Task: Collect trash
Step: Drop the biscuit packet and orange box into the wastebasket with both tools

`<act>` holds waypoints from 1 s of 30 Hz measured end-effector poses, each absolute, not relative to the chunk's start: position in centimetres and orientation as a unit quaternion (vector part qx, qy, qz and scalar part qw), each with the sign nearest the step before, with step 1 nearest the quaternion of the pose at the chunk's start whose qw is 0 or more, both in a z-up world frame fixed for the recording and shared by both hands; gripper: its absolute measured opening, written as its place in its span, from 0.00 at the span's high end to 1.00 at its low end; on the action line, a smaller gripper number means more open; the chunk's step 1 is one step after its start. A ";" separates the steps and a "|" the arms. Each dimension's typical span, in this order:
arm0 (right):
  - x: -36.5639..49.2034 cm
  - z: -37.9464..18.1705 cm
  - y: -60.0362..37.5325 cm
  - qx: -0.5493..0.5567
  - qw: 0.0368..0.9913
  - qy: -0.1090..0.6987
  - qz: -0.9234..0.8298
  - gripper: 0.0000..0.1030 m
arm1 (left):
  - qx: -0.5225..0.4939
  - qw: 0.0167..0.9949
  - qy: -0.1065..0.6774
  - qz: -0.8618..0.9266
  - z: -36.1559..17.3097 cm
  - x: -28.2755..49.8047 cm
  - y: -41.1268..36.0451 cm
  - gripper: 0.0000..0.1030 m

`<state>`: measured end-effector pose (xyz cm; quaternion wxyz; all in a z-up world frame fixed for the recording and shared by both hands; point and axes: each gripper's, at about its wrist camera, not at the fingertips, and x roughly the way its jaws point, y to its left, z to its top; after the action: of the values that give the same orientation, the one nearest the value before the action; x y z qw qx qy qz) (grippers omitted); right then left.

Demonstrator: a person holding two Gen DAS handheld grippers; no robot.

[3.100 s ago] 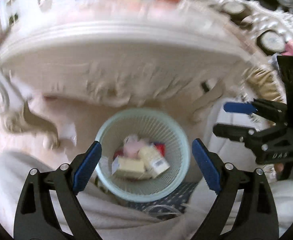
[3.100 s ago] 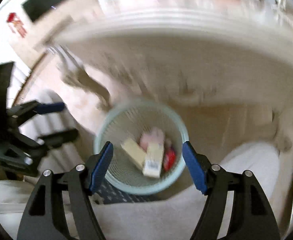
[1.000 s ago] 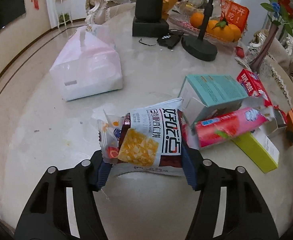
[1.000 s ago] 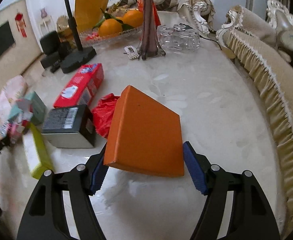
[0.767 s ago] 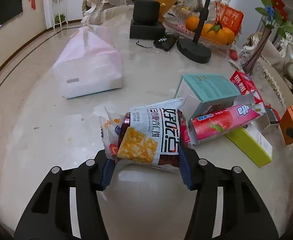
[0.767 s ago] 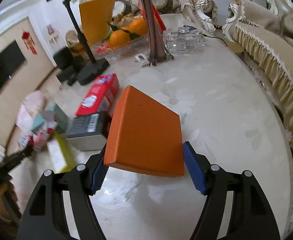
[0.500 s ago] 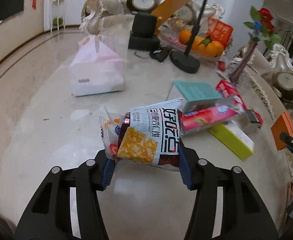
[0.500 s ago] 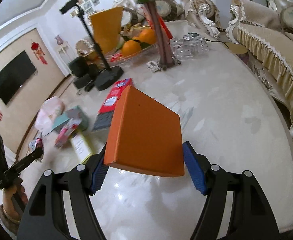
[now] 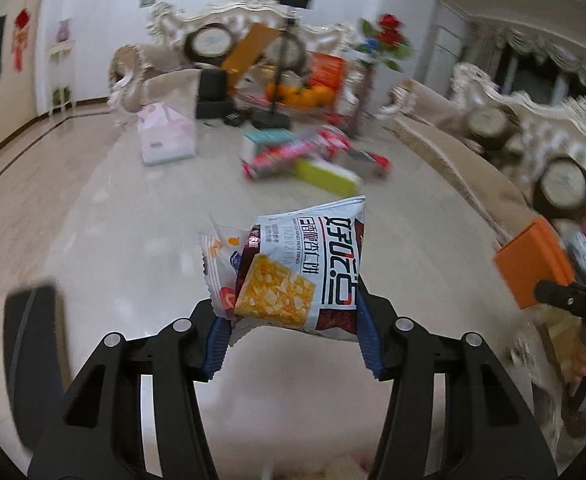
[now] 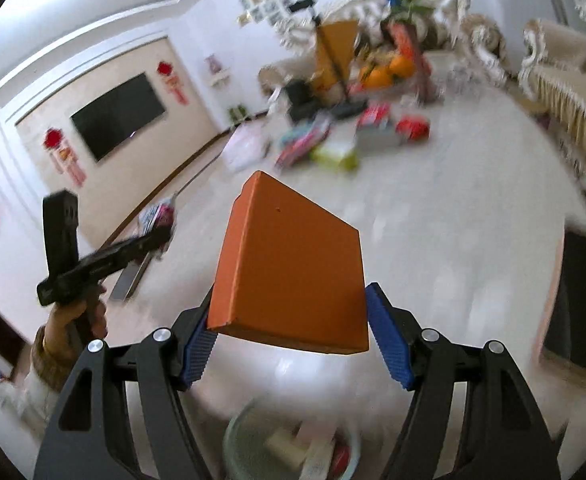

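Note:
My left gripper (image 9: 289,338) is shut on a snack packet (image 9: 293,270) printed white, dark red and yellow, held above the near edge of the marble table (image 9: 133,220). My right gripper (image 10: 291,350) is shut on a flat orange box (image 10: 293,268), held up over the table's near edge. The orange box also shows at the right of the left wrist view (image 9: 533,268). The pale green mesh bin (image 10: 293,446) with trash in it lies low between the right gripper's arms. The left gripper shows at the left of the right wrist view (image 10: 161,236).
More trash lies far back on the table: a teal box (image 9: 269,138), a pink tube box (image 9: 281,156), a yellow-green box (image 9: 325,174) and a red packet (image 10: 413,128). A pink tissue pack (image 9: 167,140), a fruit tray (image 9: 305,94) and a vase (image 9: 367,80) stand behind. Sofas (image 9: 493,140) line the right.
Both grippers have lifted and pulled back from the trash pile toward the table's near edge, each keeping its item. The bin has come into the right wrist view.

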<state>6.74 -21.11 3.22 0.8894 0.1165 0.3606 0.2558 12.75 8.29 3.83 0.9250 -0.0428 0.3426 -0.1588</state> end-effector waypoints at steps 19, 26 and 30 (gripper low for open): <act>0.2 -16.7 -11.4 -0.017 0.755 0.606 0.250 0.35 | 0.024 0.787 0.589 -0.183 -16.1 -0.3 1.0 0.48; 1.5 -19.7 -9.8 -0.067 0.758 0.610 0.221 0.33 | 0.038 0.770 0.619 -0.153 -19.3 1.4 0.9 0.20; 0.8 -18.7 -10.9 -0.086 0.772 0.596 0.206 0.33 | 0.019 0.779 0.610 -0.146 -18.8 1.8 2.0 0.16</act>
<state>0.83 -10.92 -18.72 0.7717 -0.0857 0.5957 0.2055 1.80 2.02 -18.82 0.7787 0.0187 0.6098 -0.1464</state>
